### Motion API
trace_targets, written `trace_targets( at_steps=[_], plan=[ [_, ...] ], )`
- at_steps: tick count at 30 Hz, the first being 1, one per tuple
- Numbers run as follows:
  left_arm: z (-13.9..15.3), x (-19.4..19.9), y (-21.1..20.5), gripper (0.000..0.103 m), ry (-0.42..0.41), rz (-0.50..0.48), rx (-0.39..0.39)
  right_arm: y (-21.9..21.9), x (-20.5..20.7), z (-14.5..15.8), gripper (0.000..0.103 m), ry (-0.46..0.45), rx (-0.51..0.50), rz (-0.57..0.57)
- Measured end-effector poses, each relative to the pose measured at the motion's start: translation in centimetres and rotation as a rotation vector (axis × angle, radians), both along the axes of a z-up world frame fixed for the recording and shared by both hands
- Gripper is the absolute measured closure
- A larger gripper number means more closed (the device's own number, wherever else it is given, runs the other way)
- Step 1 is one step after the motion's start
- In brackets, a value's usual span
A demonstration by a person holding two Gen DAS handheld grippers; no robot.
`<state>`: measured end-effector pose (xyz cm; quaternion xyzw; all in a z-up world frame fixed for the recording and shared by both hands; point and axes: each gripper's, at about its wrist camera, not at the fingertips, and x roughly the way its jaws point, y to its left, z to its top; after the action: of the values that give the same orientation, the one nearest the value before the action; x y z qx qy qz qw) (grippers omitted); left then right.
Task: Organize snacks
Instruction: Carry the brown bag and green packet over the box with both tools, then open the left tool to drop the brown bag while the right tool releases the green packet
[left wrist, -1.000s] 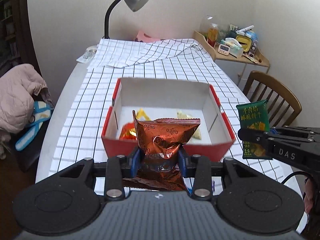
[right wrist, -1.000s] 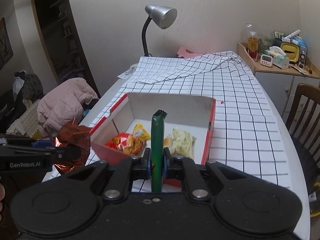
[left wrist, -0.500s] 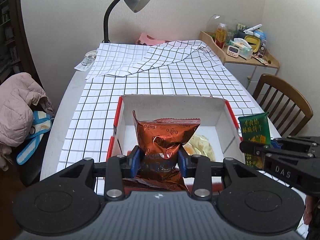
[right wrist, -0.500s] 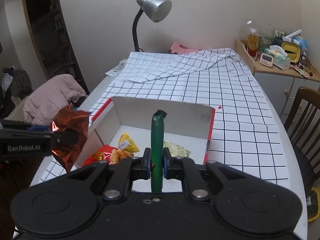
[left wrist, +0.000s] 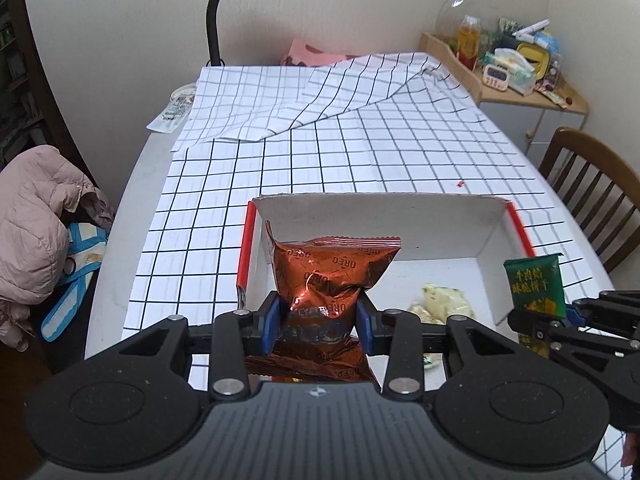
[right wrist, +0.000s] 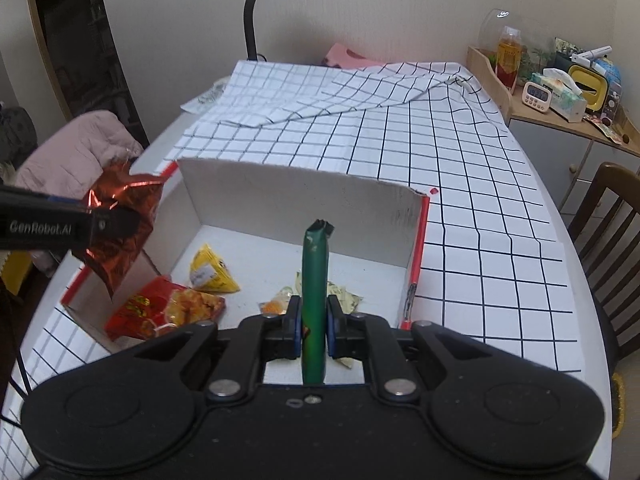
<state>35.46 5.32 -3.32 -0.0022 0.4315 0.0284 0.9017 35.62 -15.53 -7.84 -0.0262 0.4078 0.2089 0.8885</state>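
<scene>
Over the left side of the white box (right wrist: pixel 296 196), the left gripper (left wrist: pixel 320 320) has its pads clamped on a copper cookie bag (left wrist: pixel 332 276). In the box lie a red packet (right wrist: pixel 160 312), a yellow packet (right wrist: pixel 210 272) and a pale packet (left wrist: pixel 442 300). To the right, the right gripper (right wrist: pixel 314 324) is squeezed tight on a green packet (right wrist: pixel 314 280) above the box floor.

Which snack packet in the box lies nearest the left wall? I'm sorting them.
The red packet, at the box's near-left corner. The yellow packet sits further in; the pale wrappers lie toward the middle.
</scene>
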Motion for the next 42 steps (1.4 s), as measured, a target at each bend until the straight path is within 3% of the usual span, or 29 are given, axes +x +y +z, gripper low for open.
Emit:
trace_targets(
  at_steps=[22,33,42],
  plan=[
    [-4.5,4.2,-0.8,0.065,0.112,-0.058,0.09,6.0,1.2,-4.6,0.093,0.16,-0.039,0.117],
    [-4.9,4.1,-0.5,0.065,0.128,-0.045,0.068,5.5,1.1,-5.0,0.082,0.175,-0.057,0.089],
    [-3.2,2.9,0.0,0.045,0.084,-0.033,0.028,4.0,0.5,-3.5,0.071,0.146,-0.021,0.056]
  ],
)
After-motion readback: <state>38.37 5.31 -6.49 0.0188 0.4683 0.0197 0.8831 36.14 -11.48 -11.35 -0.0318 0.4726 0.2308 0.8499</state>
